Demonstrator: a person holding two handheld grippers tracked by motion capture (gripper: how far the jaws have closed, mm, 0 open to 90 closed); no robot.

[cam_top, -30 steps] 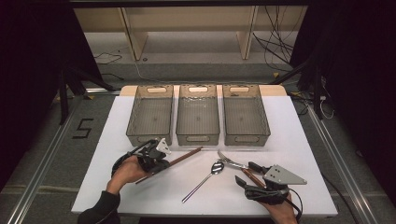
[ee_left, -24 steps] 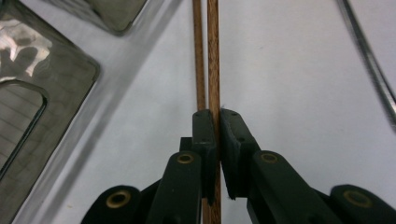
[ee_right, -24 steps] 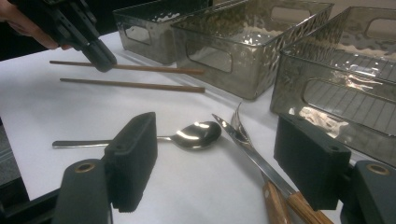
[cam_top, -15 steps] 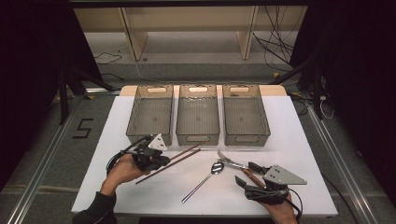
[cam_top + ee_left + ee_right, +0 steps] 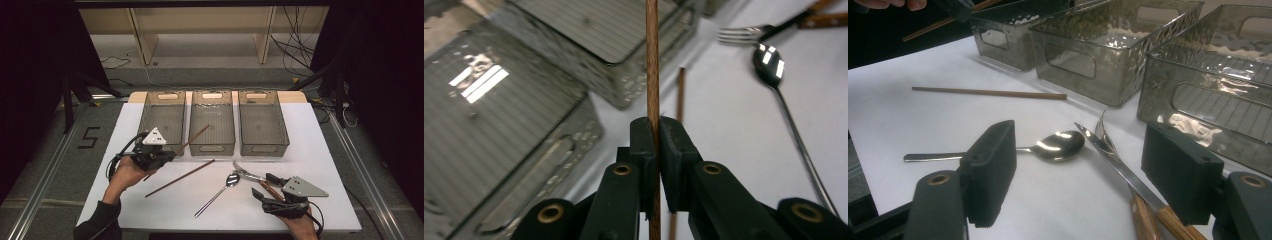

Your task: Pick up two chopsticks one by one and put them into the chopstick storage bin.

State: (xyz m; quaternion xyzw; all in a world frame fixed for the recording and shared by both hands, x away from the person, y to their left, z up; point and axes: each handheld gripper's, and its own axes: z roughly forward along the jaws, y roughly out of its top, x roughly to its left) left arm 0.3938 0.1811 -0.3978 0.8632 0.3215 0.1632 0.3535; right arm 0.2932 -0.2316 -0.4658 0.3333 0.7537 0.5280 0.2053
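Note:
My left gripper is shut on a brown wooden chopstick, held off the table and slanting up toward the left and middle bins. In the left gripper view the jaws pinch that chopstick near its middle. A second chopstick lies on the white table below it. My right gripper rests open at the front right. Between its wide jaws lie the wooden handles of a knife and a fork, untouched by the pads. A spoon lies beside them.
Three smoked-plastic bins stand in a row at the back of the table: left, middle, right. The white table surface ends close in front of the right gripper. Dark floor and rails flank the table.
The left gripper has risen and drifted toward the bins with one chopstick in its jaws, while the other chopstick stayed on the table. The right gripper has not moved.

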